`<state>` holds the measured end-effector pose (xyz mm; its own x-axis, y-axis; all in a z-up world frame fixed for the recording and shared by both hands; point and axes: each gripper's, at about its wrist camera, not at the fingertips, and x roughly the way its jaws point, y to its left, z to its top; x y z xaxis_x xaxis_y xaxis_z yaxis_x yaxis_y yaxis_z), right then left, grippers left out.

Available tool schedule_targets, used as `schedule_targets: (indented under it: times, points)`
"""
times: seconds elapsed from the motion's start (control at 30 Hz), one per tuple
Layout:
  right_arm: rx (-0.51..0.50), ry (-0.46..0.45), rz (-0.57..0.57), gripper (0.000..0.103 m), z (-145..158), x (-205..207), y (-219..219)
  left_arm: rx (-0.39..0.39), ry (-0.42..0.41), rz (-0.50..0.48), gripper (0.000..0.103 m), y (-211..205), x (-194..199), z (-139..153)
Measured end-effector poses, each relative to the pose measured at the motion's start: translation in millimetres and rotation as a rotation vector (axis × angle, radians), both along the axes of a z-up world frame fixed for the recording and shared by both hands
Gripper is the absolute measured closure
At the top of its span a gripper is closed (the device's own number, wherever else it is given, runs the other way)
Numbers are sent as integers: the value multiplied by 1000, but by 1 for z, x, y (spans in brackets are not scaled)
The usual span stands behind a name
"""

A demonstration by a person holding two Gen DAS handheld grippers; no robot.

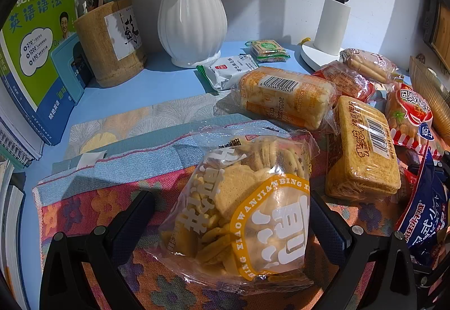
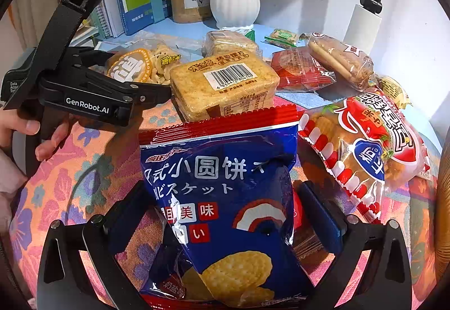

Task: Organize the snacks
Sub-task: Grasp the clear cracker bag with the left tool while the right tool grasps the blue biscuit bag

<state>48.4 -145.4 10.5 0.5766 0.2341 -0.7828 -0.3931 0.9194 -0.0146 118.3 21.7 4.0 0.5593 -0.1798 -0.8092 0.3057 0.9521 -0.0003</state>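
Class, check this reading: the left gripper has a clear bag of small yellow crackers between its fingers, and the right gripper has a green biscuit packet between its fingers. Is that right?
One detail is wrong. The packet between the right gripper's fingers is dark blue with a red top edge, not green: the blue biscuit packet fills the right wrist view. The left gripper does have the clear cracker bag between its fingers.

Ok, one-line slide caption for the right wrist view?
Right gripper around a blue biscuit bag; left gripper beside it among snack packs.
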Motion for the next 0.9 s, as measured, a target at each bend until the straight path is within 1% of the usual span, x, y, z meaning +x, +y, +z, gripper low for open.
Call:
schedule_targets:
  times: [0.9]
  points:
    - [-1, 2, -3, 0, 0, 0, 2, 0, 1, 1, 0, -1, 0, 0]
